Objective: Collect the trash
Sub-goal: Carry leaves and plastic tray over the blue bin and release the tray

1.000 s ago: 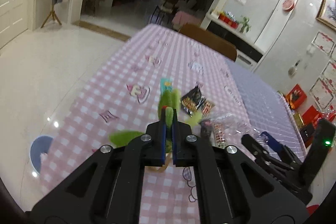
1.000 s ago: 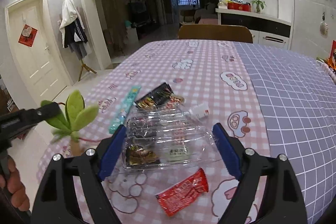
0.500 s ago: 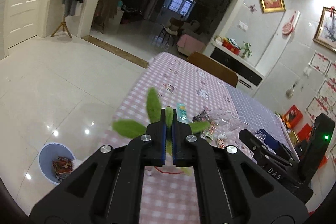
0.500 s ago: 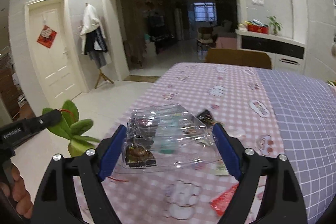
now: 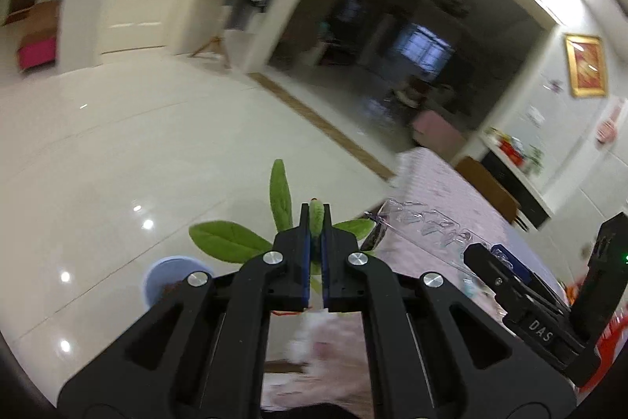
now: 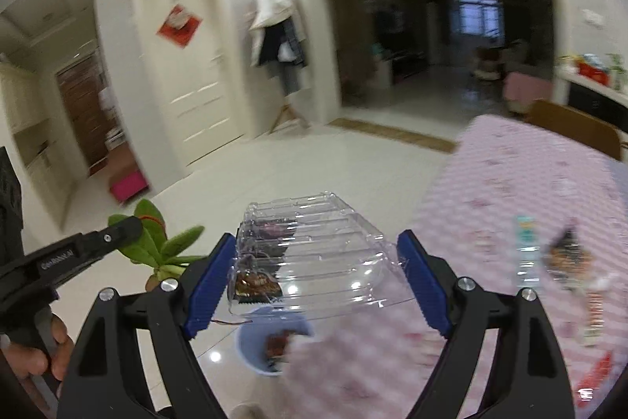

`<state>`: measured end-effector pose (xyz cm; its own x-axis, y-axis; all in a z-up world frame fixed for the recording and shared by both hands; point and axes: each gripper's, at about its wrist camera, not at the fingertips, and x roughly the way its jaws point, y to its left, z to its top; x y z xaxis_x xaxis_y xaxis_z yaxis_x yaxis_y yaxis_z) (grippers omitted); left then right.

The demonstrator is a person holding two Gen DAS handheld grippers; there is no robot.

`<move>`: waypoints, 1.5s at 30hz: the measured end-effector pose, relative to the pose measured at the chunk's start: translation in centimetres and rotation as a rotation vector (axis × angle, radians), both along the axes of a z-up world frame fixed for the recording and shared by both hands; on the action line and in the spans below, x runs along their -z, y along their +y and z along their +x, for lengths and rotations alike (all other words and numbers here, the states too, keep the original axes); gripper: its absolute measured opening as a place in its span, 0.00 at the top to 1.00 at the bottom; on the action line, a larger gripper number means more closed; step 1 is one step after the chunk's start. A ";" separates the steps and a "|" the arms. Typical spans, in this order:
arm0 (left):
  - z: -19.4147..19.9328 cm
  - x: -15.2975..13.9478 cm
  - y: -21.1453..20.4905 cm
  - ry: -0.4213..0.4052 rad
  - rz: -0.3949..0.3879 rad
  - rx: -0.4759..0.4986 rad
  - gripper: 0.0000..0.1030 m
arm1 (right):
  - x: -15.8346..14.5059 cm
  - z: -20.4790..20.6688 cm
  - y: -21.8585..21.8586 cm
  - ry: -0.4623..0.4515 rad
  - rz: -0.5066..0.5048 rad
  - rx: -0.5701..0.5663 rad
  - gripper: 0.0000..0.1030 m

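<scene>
My left gripper (image 5: 316,222) is shut on a sprig of green leaves (image 5: 231,240), held in the air past the table's left edge; the sprig also shows in the right wrist view (image 6: 157,246). My right gripper (image 6: 318,262) is shut on a clear plastic clamshell box (image 6: 314,254) with dark wrappers inside, held over the floor. A light blue trash bin (image 6: 267,344) with wrappers in it stands on the floor right below the box; in the left wrist view the bin (image 5: 165,277) is low left, partly hidden by my gripper.
The pink checked table (image 6: 530,191) is at right with a teal wrapper (image 6: 526,242), a dark wrapper (image 6: 569,254) and a red wrapper (image 6: 596,376) on it. White tile floor (image 5: 117,163) spreads left. A coat stand (image 6: 282,65) and door are behind.
Both grippers have swung left off the table with their loads. The view now faces the floor and doorway, and the bin has come under the clamshell box.
</scene>
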<state>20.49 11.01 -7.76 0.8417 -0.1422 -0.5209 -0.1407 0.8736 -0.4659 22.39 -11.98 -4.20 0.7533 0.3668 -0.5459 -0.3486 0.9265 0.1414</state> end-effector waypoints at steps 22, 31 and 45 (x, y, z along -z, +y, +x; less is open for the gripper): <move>7.5 25.0 13.3 0.488 -0.073 -0.191 0.96 | 24.7 10.5 22.8 0.423 -0.243 -0.156 0.21; 9.1 28.4 13.5 0.548 -0.077 -0.187 0.96 | 28.8 12.2 23.8 0.464 -0.184 -0.183 0.19; 9.5 28.9 12.3 0.560 -0.064 -0.140 0.96 | 28.5 11.9 20.9 0.441 -0.208 -0.110 0.19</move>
<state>30.02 23.34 -36.62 0.4537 -0.0948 -0.8861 -0.4930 0.8016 -0.3383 34.25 8.95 -32.66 0.3975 0.2808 -0.8736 -0.3945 0.9118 0.1136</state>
